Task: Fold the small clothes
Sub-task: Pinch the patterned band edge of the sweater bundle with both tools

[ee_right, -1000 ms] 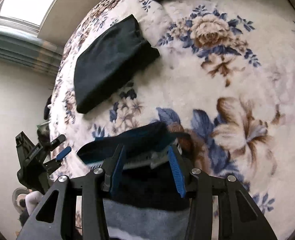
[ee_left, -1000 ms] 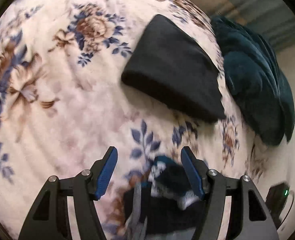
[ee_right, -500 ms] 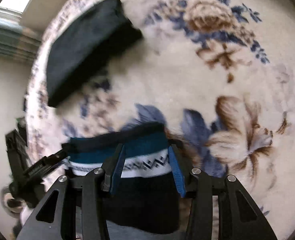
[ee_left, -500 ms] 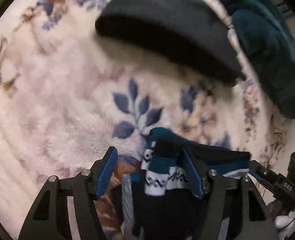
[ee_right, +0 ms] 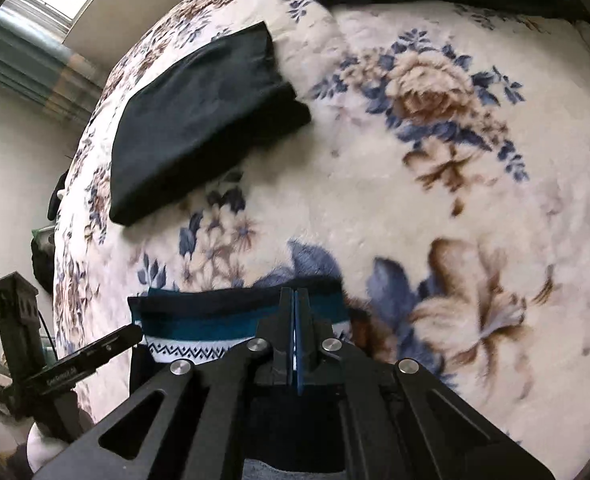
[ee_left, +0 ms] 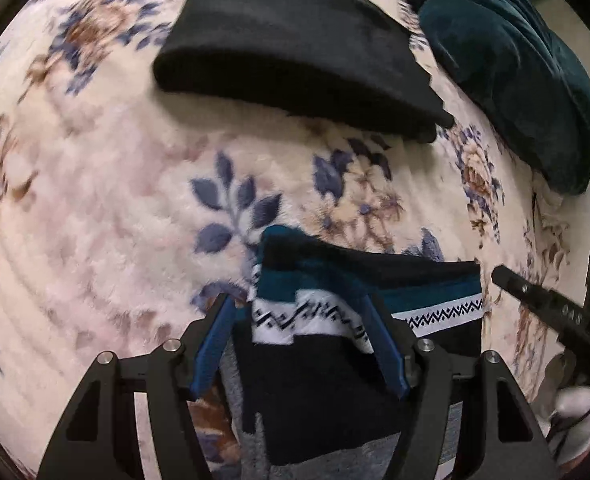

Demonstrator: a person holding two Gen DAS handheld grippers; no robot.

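- Sock (ee_left: 319, 312), dark with a teal band and a white zigzag stripe, lies on the floral blanket (ee_left: 95, 240), its cuff end pointing away from both cameras.
- Left gripper (ee_left: 299, 336) stands spread, its blue pads on either side of one sock corner without pressing it.
- Right gripper (ee_right: 296, 304) has just been closing; its jaws are pressed together, pinching the sock's cuff edge.
- Folded black cloth (ee_right: 199, 120) lies farther up the blanket, well apart from the sock.

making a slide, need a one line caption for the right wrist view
Right tongs pinched shut on a patterned sock lying on a floral blanket.
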